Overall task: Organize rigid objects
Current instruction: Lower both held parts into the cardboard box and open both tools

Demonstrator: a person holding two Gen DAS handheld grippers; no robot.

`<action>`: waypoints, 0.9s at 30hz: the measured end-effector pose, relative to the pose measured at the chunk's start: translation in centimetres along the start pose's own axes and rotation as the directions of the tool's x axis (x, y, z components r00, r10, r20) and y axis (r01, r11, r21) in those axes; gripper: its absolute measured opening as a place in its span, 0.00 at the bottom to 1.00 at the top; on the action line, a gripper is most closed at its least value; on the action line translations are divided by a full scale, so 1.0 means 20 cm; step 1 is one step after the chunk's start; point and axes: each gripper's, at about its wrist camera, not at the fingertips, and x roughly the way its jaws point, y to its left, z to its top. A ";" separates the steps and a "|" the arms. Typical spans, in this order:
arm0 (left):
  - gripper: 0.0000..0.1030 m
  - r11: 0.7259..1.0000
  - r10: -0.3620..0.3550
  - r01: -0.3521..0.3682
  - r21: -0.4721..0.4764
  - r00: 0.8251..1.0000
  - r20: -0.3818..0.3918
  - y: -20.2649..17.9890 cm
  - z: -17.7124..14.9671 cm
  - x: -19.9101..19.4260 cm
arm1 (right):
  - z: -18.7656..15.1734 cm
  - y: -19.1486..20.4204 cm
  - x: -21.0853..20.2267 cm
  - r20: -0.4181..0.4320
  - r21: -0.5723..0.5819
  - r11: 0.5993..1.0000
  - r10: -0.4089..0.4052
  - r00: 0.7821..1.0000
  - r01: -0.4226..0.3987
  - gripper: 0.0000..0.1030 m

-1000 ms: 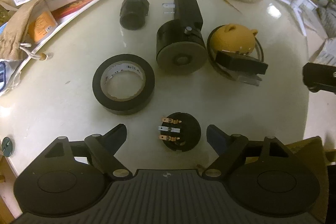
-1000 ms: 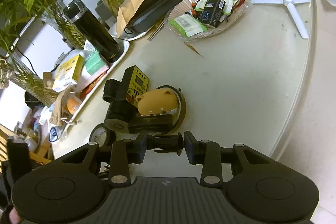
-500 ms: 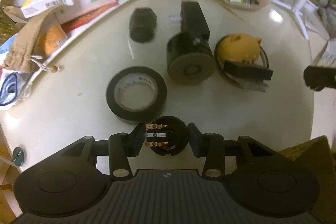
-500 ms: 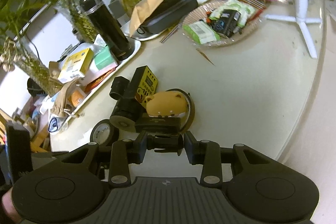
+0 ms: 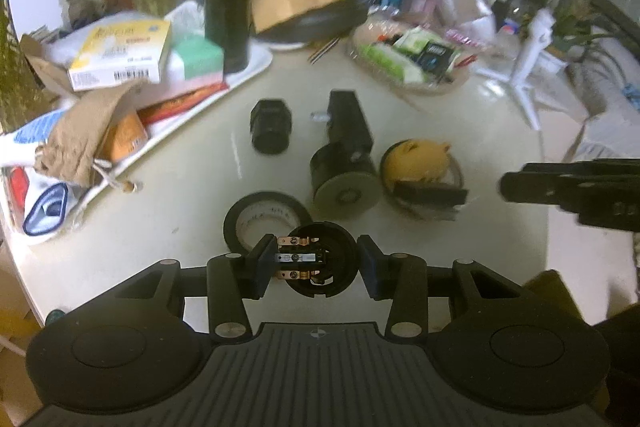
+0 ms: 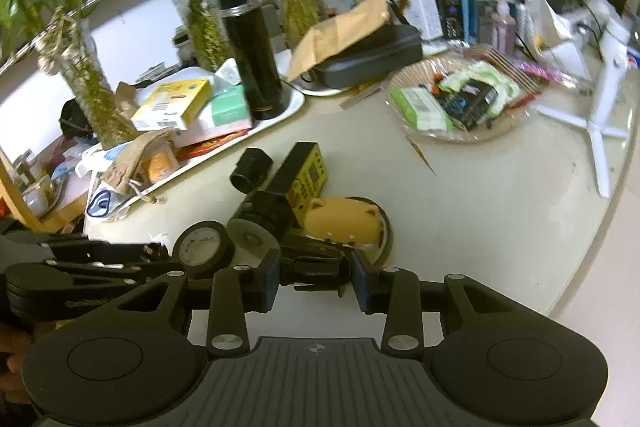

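While raised off the table (image 5: 400, 131), left claw (image 5: 316, 261) grips round socket (image 5: 320, 259), right claw (image 6: 312, 273) clenches black part (image 6: 312, 269)

A round black socket part (image 5: 322, 259) with copper terminals facing the camera sits just in front of the black tape roll (image 5: 266, 221); right of the roll lie a black cylinder motor (image 5: 344, 183) and a yellow pig figure (image 5: 418, 159); a black cap (image 5: 271, 126) lies beyond

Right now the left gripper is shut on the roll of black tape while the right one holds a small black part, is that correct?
Not quite: the left gripper is shut on the round black socket with copper terminals, as the left wrist view shows; the black tape roll lies on the table behind it. The right gripper does hold a small black part.
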 end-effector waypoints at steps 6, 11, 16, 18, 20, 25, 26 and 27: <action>0.41 0.999 -0.038 0.037 0.026 0.997 0.061 0.00 -0.03 -0.11 | -0.01 0.09 -0.02 0.031 -0.085 0.996 -0.003 1.000 0.005 0.39; 0.41 0.997 -0.078 0.076 0.031 0.992 0.100 0.00 -0.05 -0.18 | -0.04 0.15 -0.04 0.040 -0.109 0.994 0.019 0.999 -0.015 0.39; 0.41 0.994 -0.103 0.099 0.042 0.988 0.111 -0.02 -0.12 -0.24 | -0.08 0.16 -0.10 0.040 -0.083 0.996 0.041 0.998 -0.037 0.39; 0.42 0.994 -0.106 0.101 0.045 0.988 0.109 -0.03 -0.15 -0.26 | -0.11 0.15 -0.12 0.034 -0.062 0.997 0.051 0.998 -0.049 0.39; 0.41 0.993 -0.112 0.108 0.042 0.988 0.106 -0.03 -0.18 -0.29 | -0.14 0.15 -0.13 0.021 -0.047 0.997 0.061 0.998 -0.060 0.39; 0.41 0.992 -0.119 0.115 0.048 0.989 0.090 -0.04 -0.25 -0.33 | -0.20 0.18 -0.15 -0.013 -0.051 0.996 0.077 0.997 -0.078 0.39; 0.42 0.992 -0.119 0.115 0.048 0.989 0.084 -0.04 -0.26 -0.33 | -0.21 0.19 -0.15 -0.024 -0.052 0.995 0.081 0.996 -0.082 0.39; 0.42 0.992 -0.118 0.114 0.048 0.990 0.078 -0.04 -0.27 -0.34 | -0.22 0.20 -0.15 -0.032 -0.054 0.995 0.082 0.996 -0.083 0.39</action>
